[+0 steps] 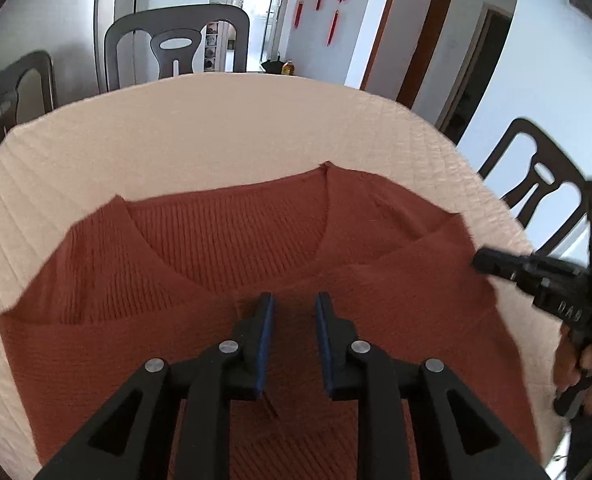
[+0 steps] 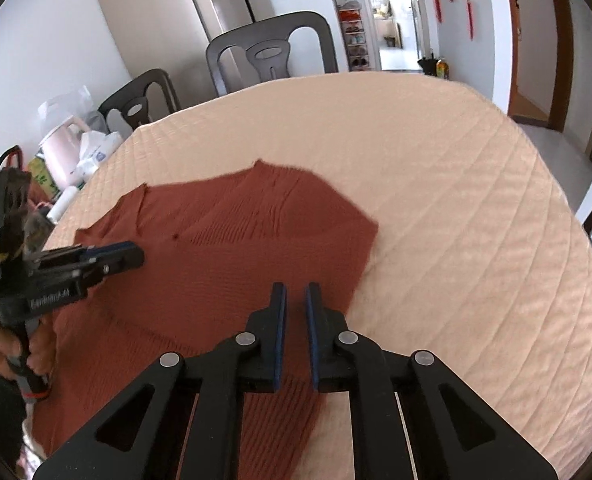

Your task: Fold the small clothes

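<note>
A rust-red knit sweater (image 1: pixel 231 240) lies on the cream quilted table cover (image 1: pixel 215 128), its neckline toward the far side and both sides folded in over the body. It also shows in the right wrist view (image 2: pixel 247 240). My left gripper (image 1: pixel 293 304) hovers just above the sweater's middle, jaws a little apart and empty; it also shows in the right wrist view (image 2: pixel 133 256) at the sweater's left edge. My right gripper (image 2: pixel 296 296) is over the sweater's right lower part, jaws slightly apart and empty; it also shows in the left wrist view (image 1: pixel 480 260) at the sweater's right edge.
Dark plastic chairs (image 1: pixel 175 44) stand round the table, one at the right (image 1: pixel 536 184). A pink kettle and bags (image 2: pixel 67 148) sit on a chair at the left. A fridge (image 2: pixel 199 12) and doorways lie behind. The cover (image 2: pixel 456 200) stretches right of the sweater.
</note>
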Available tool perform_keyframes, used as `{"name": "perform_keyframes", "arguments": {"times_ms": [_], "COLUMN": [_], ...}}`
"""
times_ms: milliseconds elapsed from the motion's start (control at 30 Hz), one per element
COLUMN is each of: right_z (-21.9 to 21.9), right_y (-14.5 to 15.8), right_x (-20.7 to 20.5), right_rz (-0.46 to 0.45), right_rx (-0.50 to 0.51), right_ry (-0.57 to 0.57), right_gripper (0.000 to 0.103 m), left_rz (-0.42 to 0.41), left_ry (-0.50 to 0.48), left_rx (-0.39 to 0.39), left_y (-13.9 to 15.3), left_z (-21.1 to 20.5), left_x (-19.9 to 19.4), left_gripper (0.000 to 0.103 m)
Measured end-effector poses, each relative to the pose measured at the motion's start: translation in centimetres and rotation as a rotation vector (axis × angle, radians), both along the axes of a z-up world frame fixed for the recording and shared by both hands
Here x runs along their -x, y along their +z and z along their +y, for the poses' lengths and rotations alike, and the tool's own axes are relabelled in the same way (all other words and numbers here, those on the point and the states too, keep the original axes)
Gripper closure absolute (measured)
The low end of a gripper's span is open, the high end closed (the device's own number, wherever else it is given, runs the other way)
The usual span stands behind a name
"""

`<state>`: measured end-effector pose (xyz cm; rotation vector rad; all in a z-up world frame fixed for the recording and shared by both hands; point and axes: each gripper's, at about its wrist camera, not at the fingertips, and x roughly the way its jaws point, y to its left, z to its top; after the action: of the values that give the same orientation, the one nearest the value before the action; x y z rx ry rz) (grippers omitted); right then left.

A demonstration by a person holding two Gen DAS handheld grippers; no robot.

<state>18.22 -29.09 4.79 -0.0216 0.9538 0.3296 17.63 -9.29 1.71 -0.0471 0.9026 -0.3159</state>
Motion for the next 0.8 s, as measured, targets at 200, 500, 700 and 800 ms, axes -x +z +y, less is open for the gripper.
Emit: {"name": "perform_keyframes", "arguments": {"times_ms": [200, 500, 700, 800], "right_z": [-0.6, -1.5, -1.3, -0.5], "right_y": [-0.7, -1.1, 0.3, 0.5], "right_x": [-1.2, 2.4, 2.8, 3.1], "right_rz": [0.03, 0.009, -0.008, -0.022], "right_rx": [0.037, 0.069, 0.057, 0.047], "right_ry": [-0.023, 0.026, 0.017, 0.047], "right_gripper": [0.093, 0.08, 0.08, 0.08], "left_rz": [-0.016, -0.019, -0.067, -0.039], "left_ry": [0.012, 0.183, 0.227, 0.239], "left_rx": [-0.019, -0.085, -0.047, -0.031], "left_y": [0.7, -0.6, 0.6, -0.4], "left_z": [1.5, 10.3, 12.1, 12.5], "left_x": [1.4, 5.9, 7.4, 6.7], "left_gripper": [0.08, 0.08, 0.079, 0.079]}}
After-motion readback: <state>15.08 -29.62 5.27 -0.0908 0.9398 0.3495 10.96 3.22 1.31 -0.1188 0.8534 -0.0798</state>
